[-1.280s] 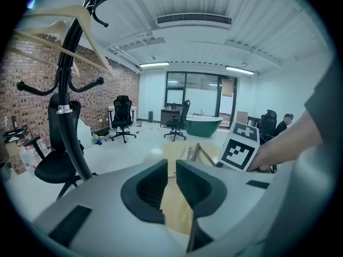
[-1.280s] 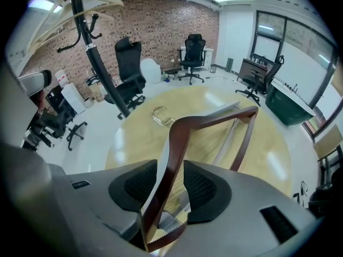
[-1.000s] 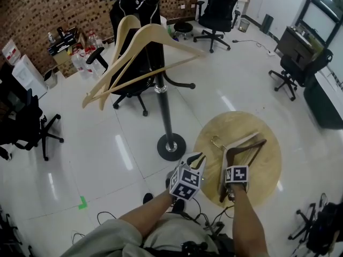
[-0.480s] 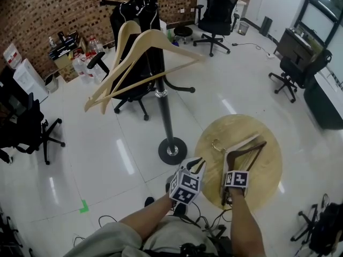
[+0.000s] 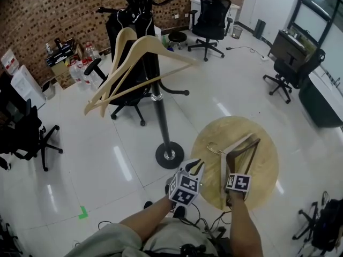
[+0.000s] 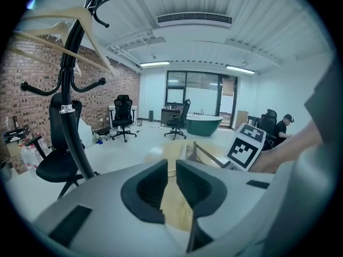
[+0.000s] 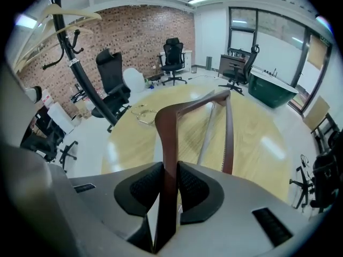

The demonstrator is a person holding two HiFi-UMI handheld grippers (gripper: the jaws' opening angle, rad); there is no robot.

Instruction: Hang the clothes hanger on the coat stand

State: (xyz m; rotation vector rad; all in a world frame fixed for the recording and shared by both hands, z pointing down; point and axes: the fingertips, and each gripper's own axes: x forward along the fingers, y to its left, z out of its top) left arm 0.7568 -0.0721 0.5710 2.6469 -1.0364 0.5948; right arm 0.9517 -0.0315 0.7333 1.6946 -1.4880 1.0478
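Note:
A dark brown hanger point(image 5: 242, 150) lies on the round wooden table point(image 5: 214, 127) across a paler hanger point(image 5: 237, 142) with a metal hook point(image 5: 213, 148). My right gripper point(image 5: 232, 171) is at the table's near edge. Its jaws are closing, and in the right gripper view point(image 7: 170, 170) the pads press on the brown hanger's arm point(image 7: 170, 123). My left gripper point(image 5: 195, 166) hovers left of the table, jaws a narrow gap apart with nothing between them point(image 6: 171, 167). The black coat stand point(image 5: 159, 116) rises ahead and to the left, with two pale wooden hangers point(image 5: 144, 44) on it.
The stand's round base point(image 5: 169, 155) sits on the glossy floor just left of the table. A black office chair point(image 5: 128, 90) stands behind the pole, with more chairs point(image 5: 206, 15) around the room. Cables point(image 5: 203, 224) trail by the person's feet.
The right gripper's jaws have closed in on the brown hanger's arm. Both grippers stay at the table's near edge; the head view has shifted slightly.

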